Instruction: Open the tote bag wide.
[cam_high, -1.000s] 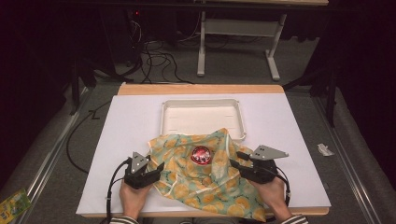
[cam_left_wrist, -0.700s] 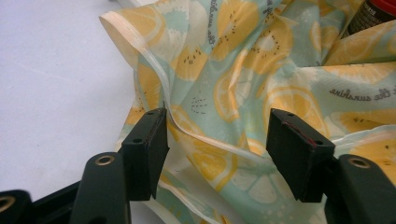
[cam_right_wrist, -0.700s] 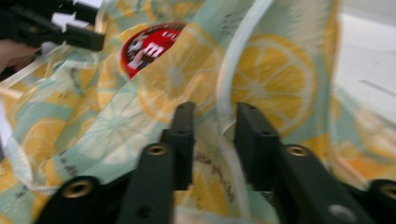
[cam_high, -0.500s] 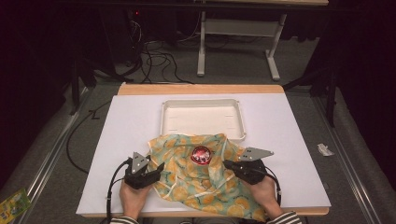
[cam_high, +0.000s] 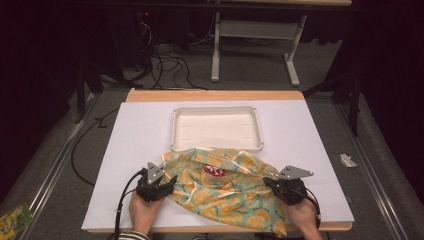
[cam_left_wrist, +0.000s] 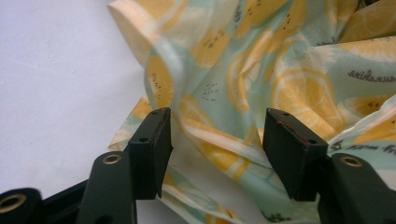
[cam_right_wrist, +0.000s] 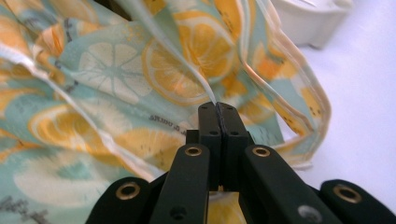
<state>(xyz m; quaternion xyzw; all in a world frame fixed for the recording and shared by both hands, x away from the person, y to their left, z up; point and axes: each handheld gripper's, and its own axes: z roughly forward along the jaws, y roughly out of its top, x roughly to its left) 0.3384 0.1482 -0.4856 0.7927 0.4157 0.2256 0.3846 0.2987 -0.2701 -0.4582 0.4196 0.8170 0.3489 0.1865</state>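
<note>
Since a second ago, right gripper (cam_high: 274, 183) drawn slightly back toward the near table edge, cloth's right side pulled along with it; left gripper (cam_high: 169, 184) about where it was. In the right gripper view, jaws pressed together on a fold of the lemon-print cloth (cam_right_wrist: 116, 88). In the left gripper view, jaws spread wide, a ridge of cloth (cam_left_wrist: 224, 135) lying between them, untouched by either pad. Bunched on the white table cover (cam_high: 130, 150) between both grippers, a red round label (cam_high: 214, 170) on top. Farther back, far edge of cloth just touching the white tray (cam_high: 217, 129)
</note>
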